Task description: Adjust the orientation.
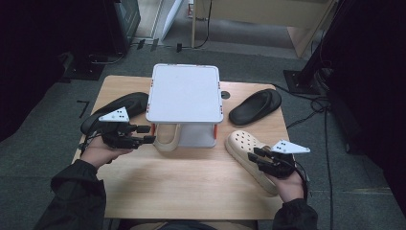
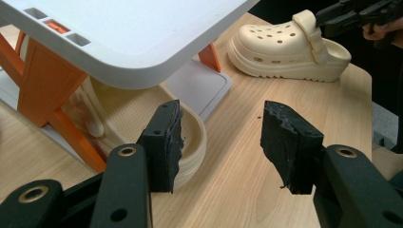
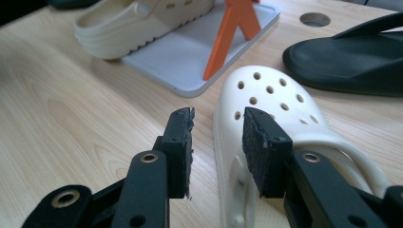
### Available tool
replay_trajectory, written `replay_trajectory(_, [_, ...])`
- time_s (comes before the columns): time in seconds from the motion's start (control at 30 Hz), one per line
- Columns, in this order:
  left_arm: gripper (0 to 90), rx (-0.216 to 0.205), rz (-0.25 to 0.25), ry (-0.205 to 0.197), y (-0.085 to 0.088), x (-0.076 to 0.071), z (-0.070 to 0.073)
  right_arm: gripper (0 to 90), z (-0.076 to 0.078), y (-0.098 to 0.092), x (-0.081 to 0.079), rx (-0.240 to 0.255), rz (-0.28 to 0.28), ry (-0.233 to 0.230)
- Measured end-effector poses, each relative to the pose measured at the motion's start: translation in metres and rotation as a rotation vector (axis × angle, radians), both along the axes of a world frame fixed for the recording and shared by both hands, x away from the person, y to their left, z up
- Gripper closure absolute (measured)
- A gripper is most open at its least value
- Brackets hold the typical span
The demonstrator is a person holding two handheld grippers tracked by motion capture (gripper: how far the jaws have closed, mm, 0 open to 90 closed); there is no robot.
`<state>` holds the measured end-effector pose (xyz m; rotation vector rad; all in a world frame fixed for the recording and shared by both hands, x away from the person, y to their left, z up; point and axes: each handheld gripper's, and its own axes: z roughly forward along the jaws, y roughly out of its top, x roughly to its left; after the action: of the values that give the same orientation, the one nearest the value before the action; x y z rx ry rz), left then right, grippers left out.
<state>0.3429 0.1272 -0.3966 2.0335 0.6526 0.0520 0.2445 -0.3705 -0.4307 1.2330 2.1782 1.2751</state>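
A cream clog (image 1: 244,146) lies on the wooden table at the right, toe toward the white rack (image 1: 184,91). My right gripper (image 1: 253,154) hovers at its heel end, open; in the right gripper view the jaws (image 3: 216,147) straddle the clog's (image 3: 271,95) side rim without pressing on it. A second cream clog (image 1: 168,141) sits on the rack's lower shelf between orange legs, heel sticking out front. My left gripper (image 1: 146,134) is open just left of that heel; its jaws (image 2: 221,142) hold nothing, and the clog (image 2: 190,137) lies close beside the left jaw.
One black slipper (image 1: 119,105) lies left of the rack, behind my left hand. Another black slipper (image 1: 256,105) lies at the back right, near a round hole (image 1: 225,95) in the table. The table's front half is bare wood (image 1: 191,182).
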Motion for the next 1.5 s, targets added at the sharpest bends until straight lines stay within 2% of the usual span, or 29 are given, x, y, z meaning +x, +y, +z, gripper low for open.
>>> replay_trajectory(0.23, [48.5, 0.009, 0.002, 0.002, 0.002, 0.002, -0.005, 61.7, 0.000, -0.012, -0.007, -0.050, -0.049, 0.009])
replay_trajectory(0.33, [48.6, 0.000, 0.007, -0.001, 0.003, 0.003, -0.006, 60.5, -0.007, -0.013, -0.005, -0.037, -0.055, 0.048])
replay_trajectory(0.43, [48.7, -0.006, 0.015, -0.002, 0.004, 0.003, -0.006, 59.3, -0.013, -0.008, 0.002, -0.043, -0.056, 0.076])
replay_trajectory(0.5, [48.7, -0.006, 0.017, -0.004, 0.004, 0.003, -0.007, 60.1, -0.018, -0.004, 0.008, -0.040, -0.060, 0.114])
replay_trajectory(0.6, [48.8, -0.003, 0.015, -0.005, 0.004, 0.003, -0.007, 60.6, -0.022, -0.001, 0.014, -0.036, -0.052, 0.135])
replay_trajectory(0.7, [48.9, -0.003, 0.014, -0.006, 0.004, 0.002, -0.007, 68.9, -0.024, 0.000, 0.017, -0.042, -0.050, 0.136])
replay_trajectory(0.8, [48.9, 0.001, 0.014, -0.007, 0.004, 0.002, -0.007, 72.8, -0.024, -0.002, 0.020, -0.015, -0.057, 0.161])
replay_trajectory(0.87, [49.0, 0.004, 0.015, -0.012, 0.004, 0.002, -0.007, 74.9, -0.024, -0.003, 0.020, 0.008, -0.060, 0.182])
replay_trajectory(1.03, [49.1, 0.006, 0.013, -0.012, 0.004, 0.002, -0.007, 76.8, -0.023, -0.004, 0.020, 0.016, -0.064, 0.207])
replay_trajectory(1.3, [49.2, 0.006, 0.014, -0.014, 0.006, 0.002, -0.006, 76.9, -0.020, 0.002, 0.017, 0.018, -0.027, 0.198])
replay_trajectory(1.5, [49.5, 0.003, 0.020, -0.014, 0.007, 0.002, -0.006, 76.7, -0.015, 0.015, 0.011, 0.014, 0.025, 0.186])
